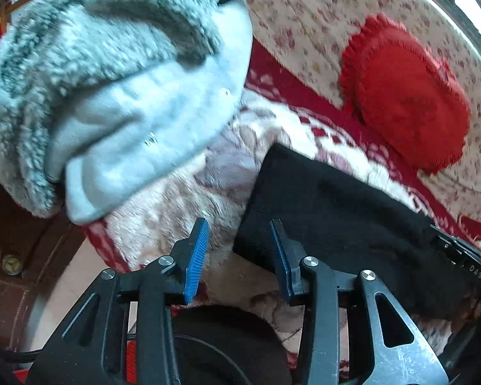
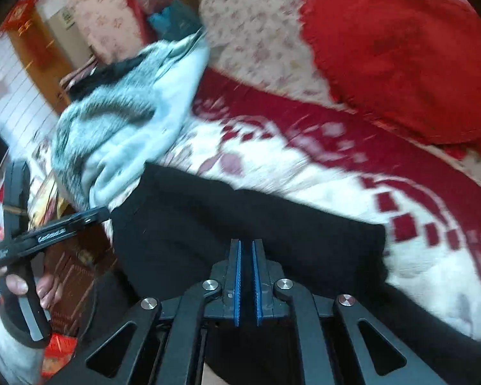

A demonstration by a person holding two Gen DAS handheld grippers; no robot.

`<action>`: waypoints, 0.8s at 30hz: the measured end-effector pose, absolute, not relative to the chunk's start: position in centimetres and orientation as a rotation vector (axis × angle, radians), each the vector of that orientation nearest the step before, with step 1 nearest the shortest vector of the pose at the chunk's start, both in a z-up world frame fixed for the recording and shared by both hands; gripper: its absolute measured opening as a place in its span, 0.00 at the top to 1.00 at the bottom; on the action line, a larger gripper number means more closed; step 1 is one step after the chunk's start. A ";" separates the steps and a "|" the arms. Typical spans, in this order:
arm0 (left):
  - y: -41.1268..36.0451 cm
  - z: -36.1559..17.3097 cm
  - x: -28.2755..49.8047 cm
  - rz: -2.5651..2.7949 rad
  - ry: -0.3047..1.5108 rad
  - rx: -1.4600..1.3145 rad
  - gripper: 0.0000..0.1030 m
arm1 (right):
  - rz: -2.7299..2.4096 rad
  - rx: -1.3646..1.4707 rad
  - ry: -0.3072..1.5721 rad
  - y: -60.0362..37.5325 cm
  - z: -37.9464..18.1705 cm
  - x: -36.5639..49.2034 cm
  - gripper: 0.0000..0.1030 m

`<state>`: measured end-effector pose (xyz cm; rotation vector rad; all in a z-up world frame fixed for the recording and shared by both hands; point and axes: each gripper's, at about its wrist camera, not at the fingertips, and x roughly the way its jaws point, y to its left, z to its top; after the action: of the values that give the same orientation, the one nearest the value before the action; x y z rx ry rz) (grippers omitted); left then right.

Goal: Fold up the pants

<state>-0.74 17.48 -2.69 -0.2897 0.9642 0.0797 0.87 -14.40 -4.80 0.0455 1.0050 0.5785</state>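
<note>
Lay black pants [image 2: 240, 211] folded flat on blanket [image 2: 304, 160], beside grey coat [image 2: 118, 122]. Left gripper [image 1: 237, 250] spread wide at pants' edge, gripping nothing. Right gripper [image 2: 246, 276] nearly closed above pants, apparently empty; probably between folds.

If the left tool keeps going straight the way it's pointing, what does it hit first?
Most likely the fluffy white and red blanket: the left tool stands open, the black pants' left edge beside its right finger. Depth is unclear, so it may graze the pants.
</note>
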 end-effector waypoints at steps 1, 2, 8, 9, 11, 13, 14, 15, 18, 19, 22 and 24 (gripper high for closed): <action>17.5 -2.2 -0.8 0.073 0.952 -0.292 0.64 | 0.574 0.054 1.001 -14.6 -4.6 1.1 0.94; 17.3 -1.6 -0.8 0.065 0.939 -0.286 0.64 | 0.568 0.052 1.001 -14.6 -4.5 1.2 0.94; 14.4 -1.3 0.4 0.001 0.920 -0.283 0.54 | 0.550 0.022 1.004 -13.2 -5.4 2.2 0.93; 13.7 -1.7 0.9 -0.011 0.928 -0.281 0.54 | 0.544 0.015 1.007 -12.8 -5.7 2.5 0.93; 12.8 -2.5 1.8 -0.012 0.938 -0.275 0.54 | 0.536 -0.014 1.021 -12.1 -6.4 3.0 0.93; 12.0 -3.8 2.9 0.002 0.962 -0.255 0.54 | 0.513 -0.047 1.037 -11.5 -7.3 3.6 0.92; 11.8 -4.4 3.2 0.007 0.972 -0.245 0.54 | 0.503 -0.054 1.037 -11.4 -7.6 3.9 0.92; 11.7 -5.1 3.7 0.023 0.990 -0.233 0.54 | 0.495 -0.054 1.036 -11.3 -8.0 4.3 0.92; 11.9 -6.6 4.5 0.070 1.018 -0.219 0.43 | 0.497 -0.020 1.040 -11.5 -8.8 5.4 0.92; 12.2 -6.6 4.6 0.076 1.012 -0.232 0.42 | 0.501 -0.009 1.042 -11.7 -8.8 5.5 0.92; 12.6 -6.5 4.6 0.074 1.019 -0.257 0.42 | 0.495 -0.002 1.043 -12.1 -8.1 5.2 0.92; 12.5 -6.3 4.4 0.077 1.019 -0.251 0.42 | 0.487 -0.007 1.028 -12.6 -7.1 4.2 0.90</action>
<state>4.42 12.49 -6.29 -0.2509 1.0190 0.0771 4.21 -12.62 -7.09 -0.0068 1.0278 0.4867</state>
